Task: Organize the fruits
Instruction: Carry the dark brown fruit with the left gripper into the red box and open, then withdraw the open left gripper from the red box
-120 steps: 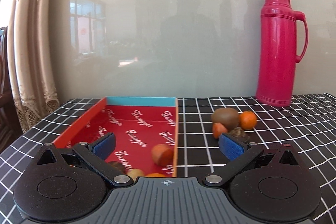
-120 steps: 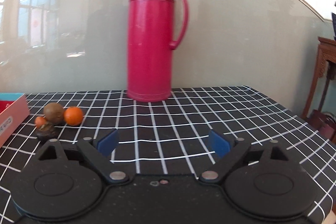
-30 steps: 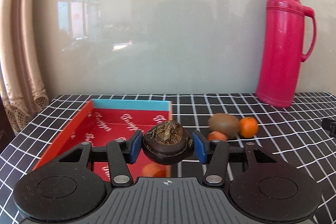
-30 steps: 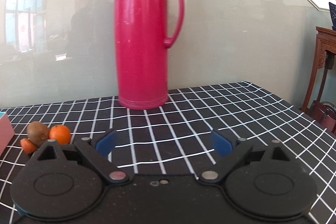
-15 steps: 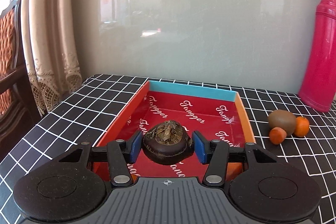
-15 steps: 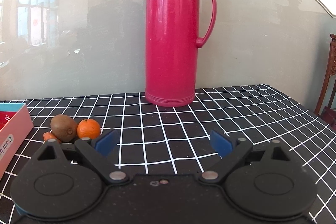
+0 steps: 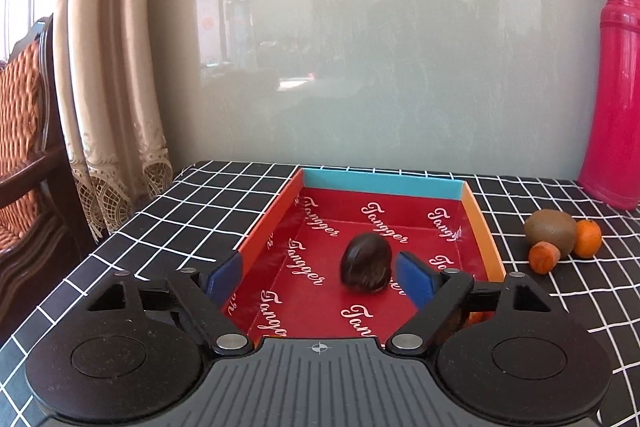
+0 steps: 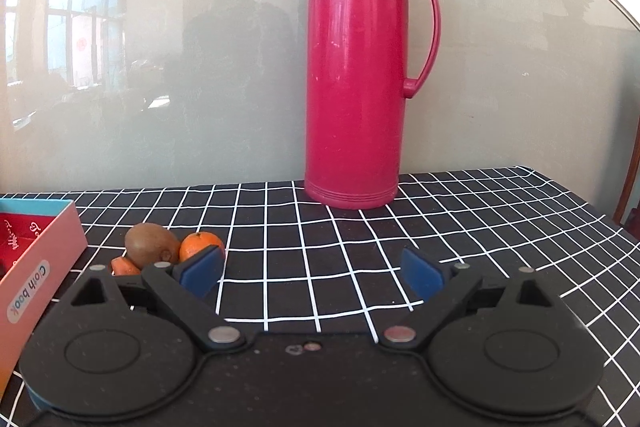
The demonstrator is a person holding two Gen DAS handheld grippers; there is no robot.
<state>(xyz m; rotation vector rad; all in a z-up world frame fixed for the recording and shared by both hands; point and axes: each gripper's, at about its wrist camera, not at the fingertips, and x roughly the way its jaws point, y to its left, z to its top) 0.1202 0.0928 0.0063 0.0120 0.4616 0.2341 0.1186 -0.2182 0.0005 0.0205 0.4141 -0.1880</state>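
Between parted left tongs (image 7: 320, 275), dark fruit (image 7: 366, 262)

Right claw (image 8: 311, 274) gapes beside kiwi (image 8: 151, 244), red thermos (image 8: 357, 67) beyond.

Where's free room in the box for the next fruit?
The box floor is bare along its blue far wall and left side. The dark fruit sits centre-right; more fruit hides near the right corner. Kiwi cluster crowds the cloth outside.

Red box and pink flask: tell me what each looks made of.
Red box: looks like printed cardboard, with thin flat walls, a raw orange edge, repeated lettering and a slight sheen inside. Pink flask: probably moulded plastic, glossy, with soft window reflections, ribbed bands and a handle in the same colour; a metal body under paint cannot be ruled out.
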